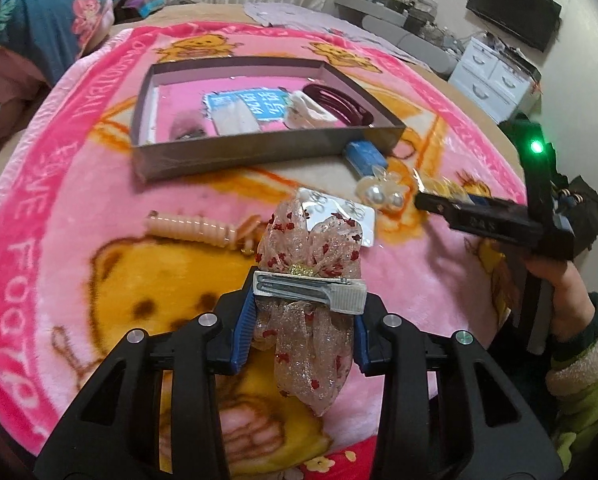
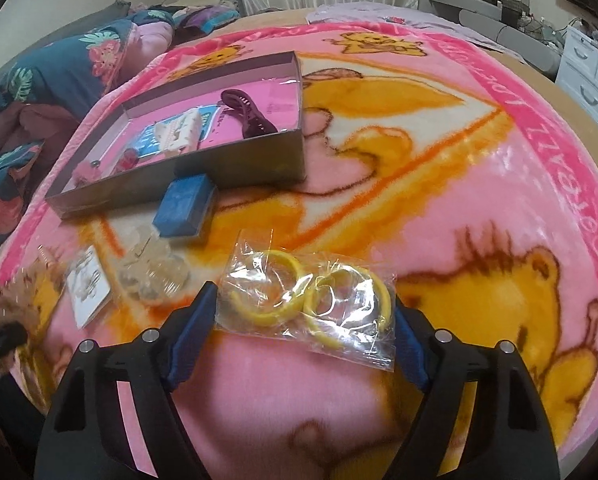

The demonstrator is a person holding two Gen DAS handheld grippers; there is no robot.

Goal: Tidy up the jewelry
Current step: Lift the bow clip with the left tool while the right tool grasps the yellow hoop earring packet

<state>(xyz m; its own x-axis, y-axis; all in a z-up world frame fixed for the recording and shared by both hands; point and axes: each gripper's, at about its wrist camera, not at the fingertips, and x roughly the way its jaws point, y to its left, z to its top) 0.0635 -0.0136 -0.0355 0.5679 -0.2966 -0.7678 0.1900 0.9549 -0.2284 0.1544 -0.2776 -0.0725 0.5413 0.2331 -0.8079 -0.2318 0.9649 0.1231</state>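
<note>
Jewelry lies scattered on a pink plush blanket with yellow bears (image 2: 439, 208). The left gripper (image 1: 305, 320) is closed on a sheer glittery bow hair clip with red dots (image 1: 313, 240), lifted above the blanket. The right gripper (image 2: 303, 332) stands wide, one pad on each side of a clear plastic bag with two yellow hoop earrings (image 2: 307, 296); whether the pads press it, I cannot tell. Behind sits a shallow grey cardboard box (image 1: 235, 152) holding a dark maroon hair claw (image 1: 335, 102). A small blue box (image 2: 185, 204) touches its front wall. Pearl earrings (image 1: 383, 192), a white earring card (image 1: 347, 216) and a peach spiral hair clip (image 1: 191, 230) lie between.
</note>
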